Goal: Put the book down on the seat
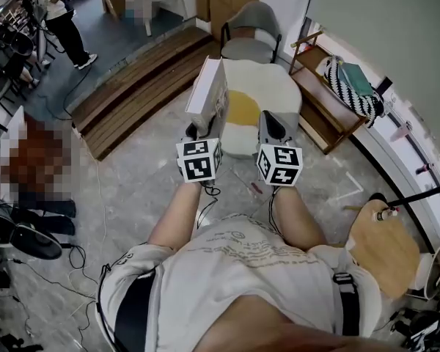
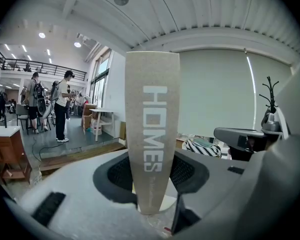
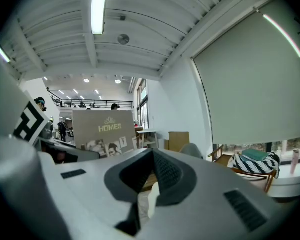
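Pale floor surrounds the white seat (image 1: 275, 86), and the book (image 1: 207, 94), clamped upright in the left gripper (image 1: 199, 132) near it, should be carried over, tipped flat and lowered until it rests before release, with the right gripper (image 1: 273, 125), closed on nothing, best held aside.

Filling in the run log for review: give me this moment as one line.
left gripper: shut on book, held upright | right gripper: shut, empty | seat: book not yet on it

Beige book (image 2: 152, 134) with white lettering; white-and-yellow seat (image 1: 279, 86).
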Available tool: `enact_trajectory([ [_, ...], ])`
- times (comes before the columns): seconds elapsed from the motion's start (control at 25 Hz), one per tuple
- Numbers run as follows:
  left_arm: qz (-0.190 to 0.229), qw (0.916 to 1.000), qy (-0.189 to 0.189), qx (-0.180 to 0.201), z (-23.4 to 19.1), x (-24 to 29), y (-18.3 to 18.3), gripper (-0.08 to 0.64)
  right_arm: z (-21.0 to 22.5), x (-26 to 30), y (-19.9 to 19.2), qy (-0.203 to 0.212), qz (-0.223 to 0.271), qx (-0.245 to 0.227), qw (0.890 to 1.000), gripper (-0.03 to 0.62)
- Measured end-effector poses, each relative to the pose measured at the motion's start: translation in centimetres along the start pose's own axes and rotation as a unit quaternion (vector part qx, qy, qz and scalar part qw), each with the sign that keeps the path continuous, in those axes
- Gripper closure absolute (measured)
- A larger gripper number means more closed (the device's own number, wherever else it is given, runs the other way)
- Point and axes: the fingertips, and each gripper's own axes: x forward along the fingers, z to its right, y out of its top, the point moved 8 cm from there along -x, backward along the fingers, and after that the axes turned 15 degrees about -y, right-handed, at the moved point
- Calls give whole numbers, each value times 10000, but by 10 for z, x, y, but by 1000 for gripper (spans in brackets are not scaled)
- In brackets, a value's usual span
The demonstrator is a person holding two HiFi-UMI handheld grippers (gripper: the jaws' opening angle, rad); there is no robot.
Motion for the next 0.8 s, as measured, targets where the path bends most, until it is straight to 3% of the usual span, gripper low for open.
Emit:
enact_trajectory([
  [0.6,-224,9997,-43,-124,-52,-31,-35,374,-58,-2,-28,100,-155,75,9998,565],
  [0.8,-197,9995,-37,-226,-67,-39,-37,374,-71,4,-20,54,-25,50,10000,565],
])
